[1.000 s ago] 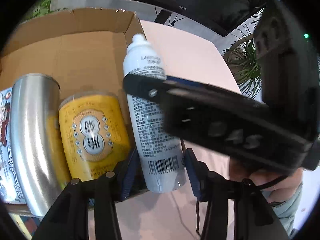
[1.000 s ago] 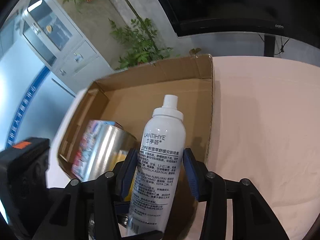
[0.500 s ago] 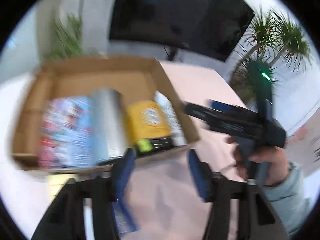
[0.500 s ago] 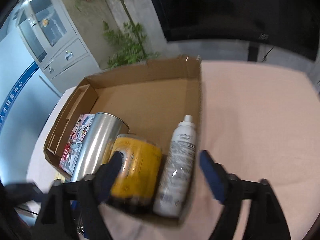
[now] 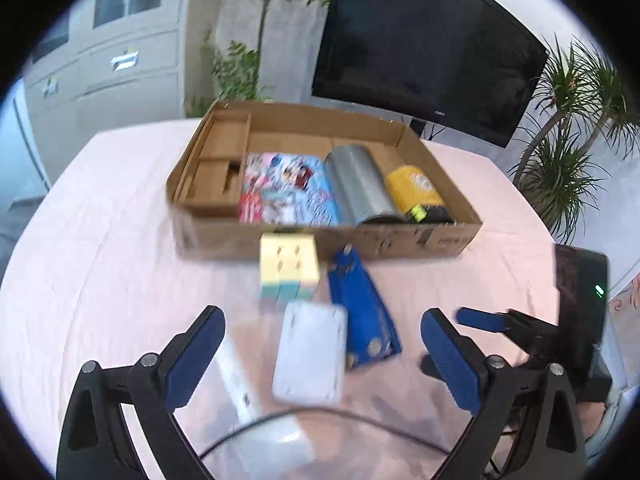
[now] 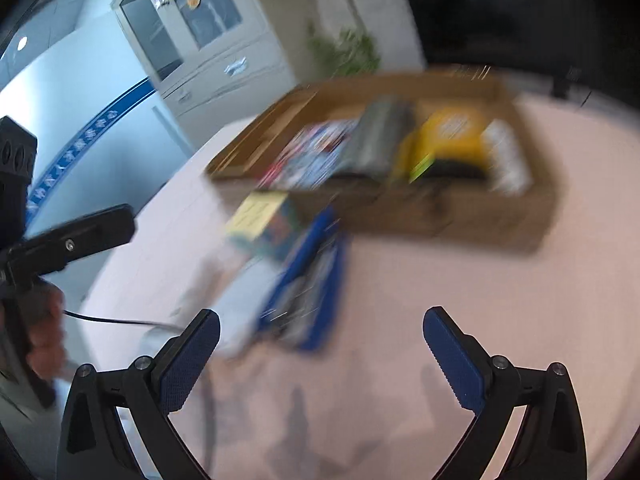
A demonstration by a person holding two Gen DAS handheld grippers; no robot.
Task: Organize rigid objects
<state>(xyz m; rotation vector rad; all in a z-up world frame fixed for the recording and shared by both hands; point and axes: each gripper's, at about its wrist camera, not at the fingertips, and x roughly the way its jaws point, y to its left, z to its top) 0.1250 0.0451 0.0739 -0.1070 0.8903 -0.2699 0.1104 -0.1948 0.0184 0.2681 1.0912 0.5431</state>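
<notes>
A cardboard box on the pink table holds a colourful flat pack, a silver cylinder, a yellow can and, in the right wrist view, a white spray bottle. In front of the box lie a pastel cube, a blue case and a white flat box. My left gripper is open and empty above the white box. My right gripper is open and empty near the blue case; it also shows in the left wrist view.
A black cable curves across the table near me. A dark monitor stands behind the box, a cabinet at the left, plants at the right. The right wrist view is motion-blurred.
Both grippers let go of the white spray bottle, which now lies in the box. Both pulled back from the box and opened wide over the loose items.
</notes>
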